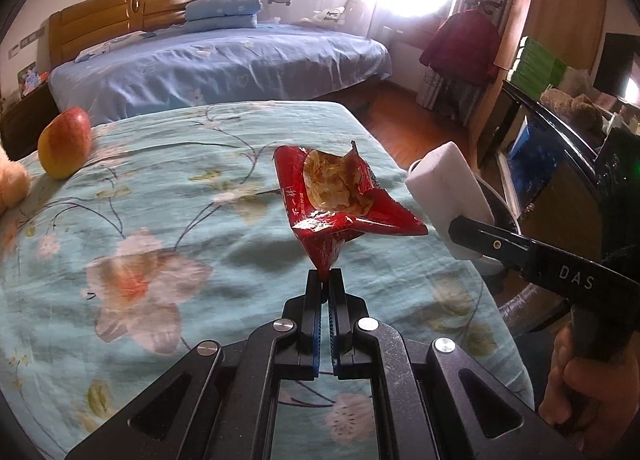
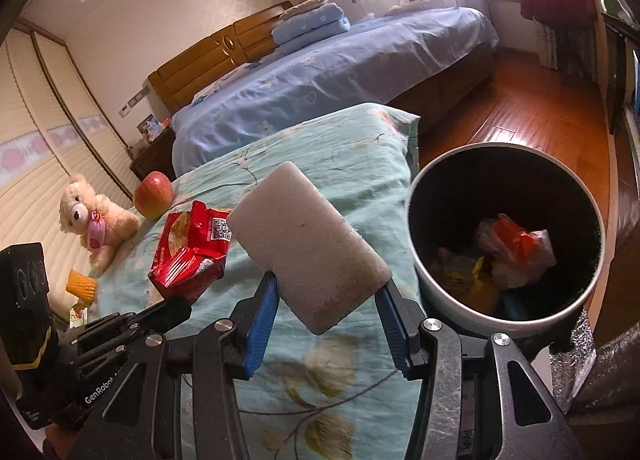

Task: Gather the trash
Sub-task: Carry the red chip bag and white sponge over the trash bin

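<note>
My left gripper (image 1: 325,276) is shut on the bottom corner of a crumpled red snack wrapper (image 1: 340,200), held up above the flowered teal cover. The same red wrapper (image 2: 192,248) shows at the left of the right wrist view. My right gripper (image 2: 326,288) is shut on a white foam block (image 2: 308,240), its blue pads pressing both sides. That white block (image 1: 448,188) also appears at the right of the left wrist view, beside the wrapper. A round bin (image 2: 432,276) with a dark inside stands just right of the block and holds several pieces of trash (image 2: 516,248).
A red-yellow apple (image 1: 64,142), a teddy bear (image 2: 92,220) and a yellow paper cup (image 2: 82,284) lie on the teal cover (image 1: 160,220). A blue bed (image 1: 224,60) stands behind. Wooden floor (image 2: 520,116) and a dark cabinet (image 1: 560,148) are to the right.
</note>
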